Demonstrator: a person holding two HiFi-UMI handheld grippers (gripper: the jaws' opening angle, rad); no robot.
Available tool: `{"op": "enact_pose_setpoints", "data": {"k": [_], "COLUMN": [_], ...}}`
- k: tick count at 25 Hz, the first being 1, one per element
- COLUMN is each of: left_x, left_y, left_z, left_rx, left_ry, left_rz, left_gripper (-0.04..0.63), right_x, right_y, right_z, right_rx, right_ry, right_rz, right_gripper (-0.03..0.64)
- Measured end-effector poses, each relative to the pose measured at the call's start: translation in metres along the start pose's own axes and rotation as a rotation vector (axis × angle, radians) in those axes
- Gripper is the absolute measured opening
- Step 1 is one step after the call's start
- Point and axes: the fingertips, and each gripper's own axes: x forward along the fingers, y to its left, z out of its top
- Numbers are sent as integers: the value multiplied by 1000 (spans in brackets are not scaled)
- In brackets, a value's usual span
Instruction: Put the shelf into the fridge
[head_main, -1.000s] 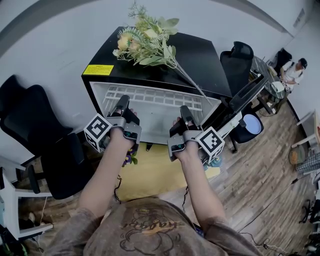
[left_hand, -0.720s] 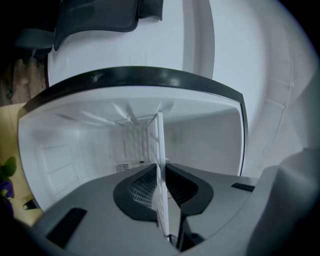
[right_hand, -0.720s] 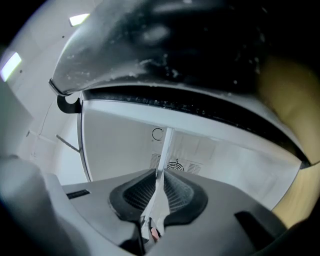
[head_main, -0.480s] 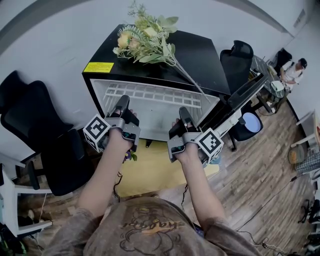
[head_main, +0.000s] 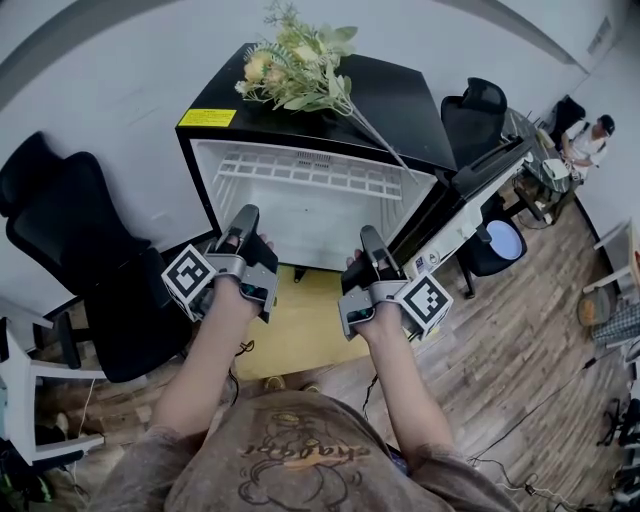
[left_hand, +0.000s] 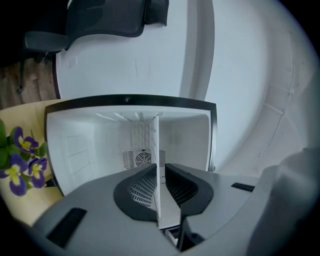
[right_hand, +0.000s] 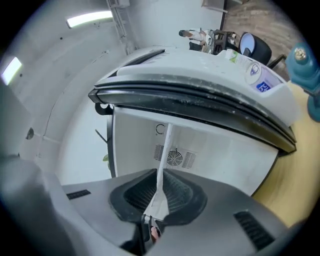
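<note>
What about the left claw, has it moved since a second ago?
Yes. The left claw, shut on the thin white shelf, has drawn back toward the person, away from the small black fridge's top edge.

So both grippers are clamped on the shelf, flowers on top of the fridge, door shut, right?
No: the fridge door stands open, as the head view shows. The rest holds: left gripper and right gripper grip the shelf, and the flowers lie on the fridge.
</note>
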Motion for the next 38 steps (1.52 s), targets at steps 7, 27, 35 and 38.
{"op": "enact_pose_setpoints", "data": {"k": [7, 27, 35, 38], "left_x": [-39, -90, -98, -99], "left_y": [0, 14, 21, 23], "left_z": [-14, -35, -44, -49], "left_rx": [-6, 463, 733, 833], "left_ry": [43, 195, 258, 268], "left_rz": [-3, -31, -38, -37], "left_gripper": [58, 31, 29, 29], "right_x": [-44, -93, -101, -104], "right_y": [-3, 0, -7, -12], "right_z": [-7, -29, -42, -46], "right_rx": [-1, -510, -842, -940], "right_ry": [22, 121, 170, 179], "right_rz": [-8, 48, 18, -2], "right_gripper": [21, -2, -2, -2]}}
